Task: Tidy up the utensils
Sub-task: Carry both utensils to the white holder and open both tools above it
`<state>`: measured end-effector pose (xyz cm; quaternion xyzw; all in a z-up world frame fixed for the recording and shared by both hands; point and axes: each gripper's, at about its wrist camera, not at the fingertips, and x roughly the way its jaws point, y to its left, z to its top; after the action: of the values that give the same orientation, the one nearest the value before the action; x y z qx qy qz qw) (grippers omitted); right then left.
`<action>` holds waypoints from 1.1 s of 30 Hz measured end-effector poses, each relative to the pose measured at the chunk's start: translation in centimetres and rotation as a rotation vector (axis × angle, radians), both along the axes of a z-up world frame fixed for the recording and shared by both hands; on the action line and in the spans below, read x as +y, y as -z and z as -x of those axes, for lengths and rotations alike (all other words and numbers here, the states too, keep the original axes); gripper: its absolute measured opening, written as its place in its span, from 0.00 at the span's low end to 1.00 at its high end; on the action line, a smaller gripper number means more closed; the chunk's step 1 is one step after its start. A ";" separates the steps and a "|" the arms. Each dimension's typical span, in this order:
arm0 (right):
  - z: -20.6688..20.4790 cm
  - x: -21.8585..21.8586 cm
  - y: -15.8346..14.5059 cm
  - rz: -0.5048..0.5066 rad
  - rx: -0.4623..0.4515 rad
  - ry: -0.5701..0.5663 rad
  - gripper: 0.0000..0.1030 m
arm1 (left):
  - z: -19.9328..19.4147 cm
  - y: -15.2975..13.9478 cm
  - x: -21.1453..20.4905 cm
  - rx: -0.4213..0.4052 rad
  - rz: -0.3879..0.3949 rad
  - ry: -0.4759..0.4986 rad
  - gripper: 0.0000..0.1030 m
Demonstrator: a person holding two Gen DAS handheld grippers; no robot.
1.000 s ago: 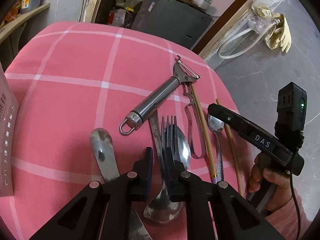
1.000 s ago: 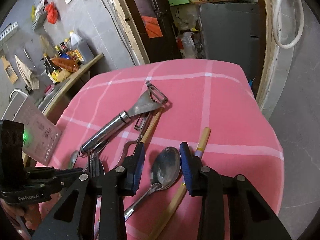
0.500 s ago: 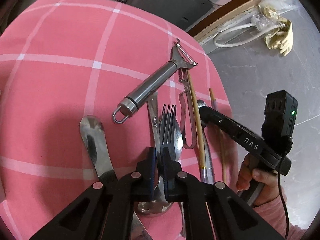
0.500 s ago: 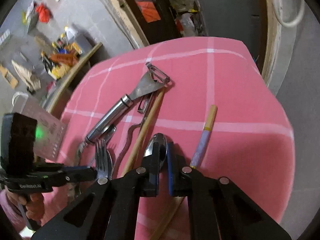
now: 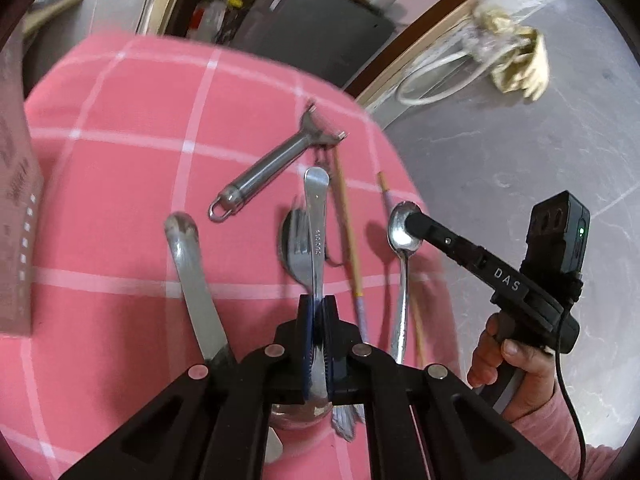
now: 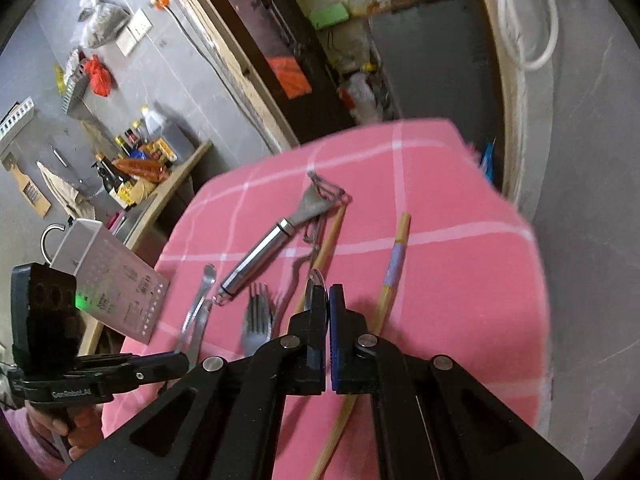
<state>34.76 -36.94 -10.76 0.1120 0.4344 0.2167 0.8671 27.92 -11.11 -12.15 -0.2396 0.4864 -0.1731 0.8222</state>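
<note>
Steel utensils lie on a pink checked tablecloth (image 5: 120, 184). My left gripper (image 5: 319, 304) is shut on a large spoon (image 5: 317, 216), handle pointing away, lifted above a fork (image 5: 298, 248). My right gripper (image 6: 328, 300) is shut on a small spoon (image 5: 404, 232), held by its bowl above the cloth; only the bowl's tip (image 6: 316, 278) shows in the right wrist view. A peeler (image 5: 276, 164), a knife (image 5: 192, 272) and two chopsticks (image 5: 348, 232) lie on the cloth. The fork (image 6: 258, 316) and peeler (image 6: 280, 236) also show in the right wrist view.
A metal box grater (image 6: 108, 280) stands at the table's left edge. The table's right edge drops to a grey floor (image 5: 520, 152). A shelf with bottles (image 6: 140, 160) is behind the table on the left. A dark cabinet (image 5: 312, 36) stands beyond the far edge.
Both grippers have shut on their spoons and lifted them off the cloth. The right gripper moved right with the small spoon; the fork stayed down.
</note>
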 end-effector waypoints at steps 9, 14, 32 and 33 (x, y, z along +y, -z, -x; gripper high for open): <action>2.4 0.7 -8.1 -0.074 -0.206 0.030 0.02 | 2.5 -6.7 3.6 -0.212 0.069 -0.095 0.05; 2.7 4.4 -13.1 -0.132 -0.324 0.016 0.02 | 3.4 -11.0 7.2 -0.318 0.063 -0.157 0.05; 6.0 22.5 -17.6 -0.132 -0.727 -0.005 0.02 | 5.1 -16.6 19.8 -0.576 -0.137 -0.421 0.05; 6.1 22.8 -17.3 -0.123 -0.737 -0.007 0.02 | 5.2 -16.2 20.0 -0.579 -0.139 -0.424 0.05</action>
<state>28.64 -14.14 6.54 0.0770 0.0797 0.2712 0.9561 22.69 8.93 4.04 -0.2197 0.1837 -0.0260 0.9578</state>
